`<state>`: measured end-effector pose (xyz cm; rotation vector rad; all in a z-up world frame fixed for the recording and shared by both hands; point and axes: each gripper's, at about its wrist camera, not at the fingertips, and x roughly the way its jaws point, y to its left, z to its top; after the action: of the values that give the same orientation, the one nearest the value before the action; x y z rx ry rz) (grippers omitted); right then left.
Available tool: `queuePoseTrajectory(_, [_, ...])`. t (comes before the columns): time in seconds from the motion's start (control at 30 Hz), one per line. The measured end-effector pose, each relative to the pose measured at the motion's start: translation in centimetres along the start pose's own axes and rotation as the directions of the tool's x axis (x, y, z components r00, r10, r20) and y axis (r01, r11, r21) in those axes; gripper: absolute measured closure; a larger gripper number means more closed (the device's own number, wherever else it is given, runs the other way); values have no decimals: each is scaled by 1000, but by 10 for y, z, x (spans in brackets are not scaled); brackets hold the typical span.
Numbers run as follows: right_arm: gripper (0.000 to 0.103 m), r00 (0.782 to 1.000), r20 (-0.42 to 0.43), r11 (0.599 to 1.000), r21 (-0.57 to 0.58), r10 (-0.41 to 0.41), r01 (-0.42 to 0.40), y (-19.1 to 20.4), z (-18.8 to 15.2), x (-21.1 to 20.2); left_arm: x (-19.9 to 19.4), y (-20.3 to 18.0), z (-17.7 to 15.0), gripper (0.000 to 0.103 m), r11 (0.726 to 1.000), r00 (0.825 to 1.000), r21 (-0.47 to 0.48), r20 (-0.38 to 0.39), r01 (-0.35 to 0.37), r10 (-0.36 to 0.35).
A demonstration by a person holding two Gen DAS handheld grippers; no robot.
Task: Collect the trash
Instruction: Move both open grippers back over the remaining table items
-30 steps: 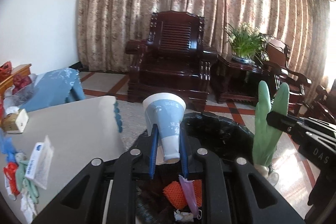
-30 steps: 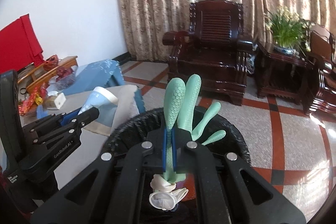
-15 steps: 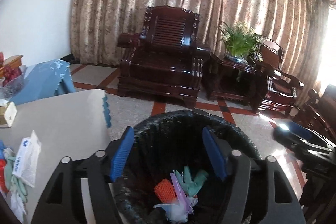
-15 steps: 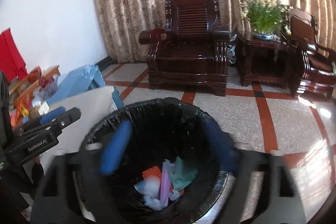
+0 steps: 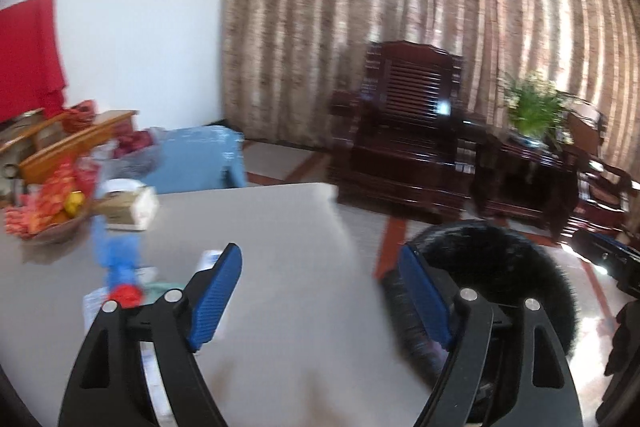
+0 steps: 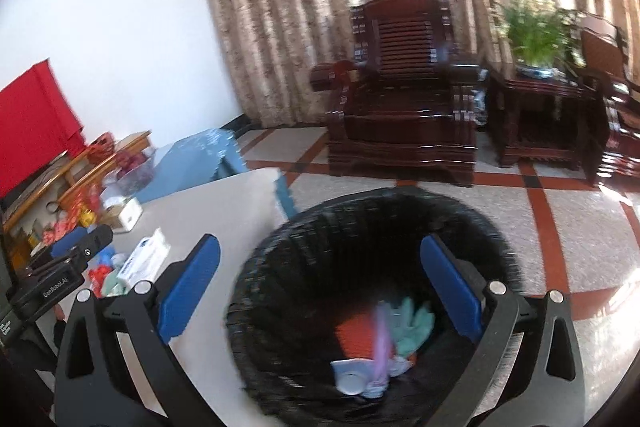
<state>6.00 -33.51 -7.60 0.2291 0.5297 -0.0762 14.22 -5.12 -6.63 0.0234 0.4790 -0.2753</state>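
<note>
The black-lined trash bin (image 6: 312, 227) stands on the floor beside the table and holds the green glove (image 6: 412, 327), the paper cup (image 6: 350, 379), an orange piece and a purple strip. My right gripper (image 6: 320, 291) hangs open and empty over the bin. My left gripper (image 5: 320, 299) is open and empty over the grey table (image 5: 260, 227), with the bin (image 5: 520, 251) to its right. Trash lies on the table's left: a white packet (image 6: 146, 259), blue and red scraps (image 5: 120, 267) and a small carton (image 5: 128, 211). The left gripper shows in the right wrist view (image 6: 60, 267).
A basket of red packets (image 5: 44, 215) sits at the table's far left. A blue-covered stool (image 6: 200, 163) stands behind the table. Dark wooden armchairs (image 6: 404, 99) and a side table with a plant (image 6: 536, 39) stand by the curtain. The tiled floor (image 6: 580, 227) lies right of the bin.
One second ago the left gripper held the paper cup and the right held the green glove; both opened and dropped them into the bin. The left gripper has since swung left over the table.
</note>
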Motion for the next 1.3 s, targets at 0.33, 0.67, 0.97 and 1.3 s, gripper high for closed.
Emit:
queuePoseTrajectory(0.33, [5, 988, -34, 984, -96, 148, -151, 94, -17, 31, -24, 83, -38, 24, 982, 983, -51, -38, -182, 180])
queuePoseTrajectory(0.67, [6, 967, -101, 947, -198, 235, -251, 171, -37, 76, -23, 139, -77, 24, 957, 961, -126, -127, -262, 246])
queuePoseTrajectory(0.97, [11, 959, -155, 936, -228, 238, -269, 193, -47, 109, 15, 146, -104, 30, 961, 952, -136, -227, -240, 206])
queuePoseTrajectory(1.3, [21, 954, -208, 936, -232, 217, -264, 193, -55, 129, 55, 143, -116, 65, 963, 931, -188, -344, -193, 120])
